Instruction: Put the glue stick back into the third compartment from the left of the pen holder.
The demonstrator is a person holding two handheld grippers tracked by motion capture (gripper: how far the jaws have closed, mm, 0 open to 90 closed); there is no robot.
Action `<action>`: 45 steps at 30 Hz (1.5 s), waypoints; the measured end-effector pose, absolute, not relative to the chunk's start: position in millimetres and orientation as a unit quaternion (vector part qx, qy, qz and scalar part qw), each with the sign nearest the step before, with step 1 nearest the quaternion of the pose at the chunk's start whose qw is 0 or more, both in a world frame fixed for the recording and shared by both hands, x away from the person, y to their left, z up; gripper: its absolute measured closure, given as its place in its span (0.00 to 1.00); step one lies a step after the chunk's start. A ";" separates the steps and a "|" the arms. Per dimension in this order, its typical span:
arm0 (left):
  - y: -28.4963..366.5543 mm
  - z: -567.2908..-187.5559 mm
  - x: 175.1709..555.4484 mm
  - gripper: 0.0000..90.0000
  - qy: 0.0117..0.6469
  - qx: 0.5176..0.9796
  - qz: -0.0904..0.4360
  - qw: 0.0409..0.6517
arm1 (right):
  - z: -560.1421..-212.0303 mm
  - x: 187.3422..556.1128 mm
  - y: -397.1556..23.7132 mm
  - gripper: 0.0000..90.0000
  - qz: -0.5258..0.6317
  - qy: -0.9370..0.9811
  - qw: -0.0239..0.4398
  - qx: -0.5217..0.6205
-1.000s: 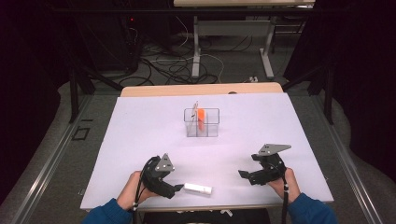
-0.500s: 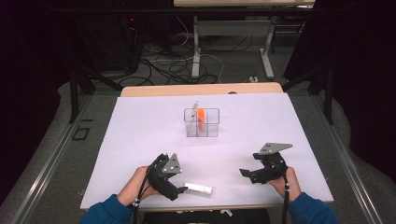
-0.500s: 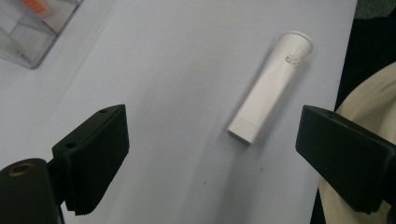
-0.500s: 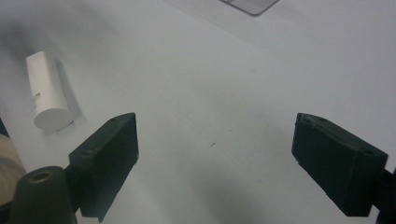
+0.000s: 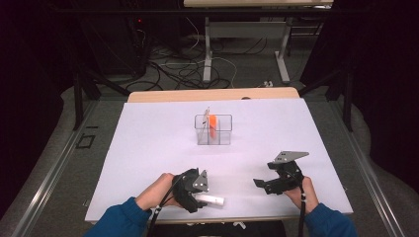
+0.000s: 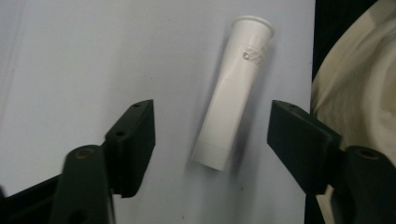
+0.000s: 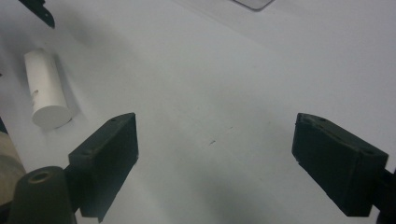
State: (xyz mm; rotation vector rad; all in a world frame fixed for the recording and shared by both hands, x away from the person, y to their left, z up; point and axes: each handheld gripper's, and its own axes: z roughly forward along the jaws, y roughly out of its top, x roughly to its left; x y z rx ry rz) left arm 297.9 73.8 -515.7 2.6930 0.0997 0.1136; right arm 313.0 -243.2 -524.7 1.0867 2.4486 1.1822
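Across the white table (image 5: 148, 148), seen from the high view, my two hand-held tools sit near the front edge, well apart from each other. Toward the middle of the table stands a clear two-compartment box (image 5: 213, 130), with an orange piece (image 5: 212, 122) leaning in its left compartment beside a thin stick; what that stick is I cannot make out at this distance. My left tool (image 5: 203, 197) is over the white tube (image 5: 213, 201), which lies flat on the table near the front edge. Through the left gripper view, the tube (image 6: 233, 88) lies lengthwise between the two black jaws, flared rim away from me; the jaws have just been closing, yet a clear gap shows on each side of the tube, so nothing is gripped. My right tool (image 5: 261, 183) hovers low over bare table off to the right, its jaws spread wide with nothing between them. From the right gripper view, that same tube (image 7: 44, 93) appears at far left, just beside the tip of the other tool.
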 end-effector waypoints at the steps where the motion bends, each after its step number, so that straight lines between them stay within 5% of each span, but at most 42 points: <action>1: 72.6 -515.7 299.2 0.42 0.023 0.977 0.043 0.207 | -525.0 313.4 -243.3 0.16 0.402 0.832 0.106 0.368; 20: 54.0 -527.1 310.7 0.75 -0.035 0.988 -0.006 0.151 | -524.1 313.1 -243.5 0.15 0.395 0.835 0.101 0.369; 35: 72.6 -528.3 322.4 0.79 0.038 0.965 -0.030 0.257 | -523.1 311.8 -243.9 0.15 0.403 0.831 0.101 0.370; 45: 79.8 -526.5 323.2 0.79 0.096 0.938 0.011 0.334 | -521.3 309.0 -238.9 0.13 0.413 0.832 0.100 0.356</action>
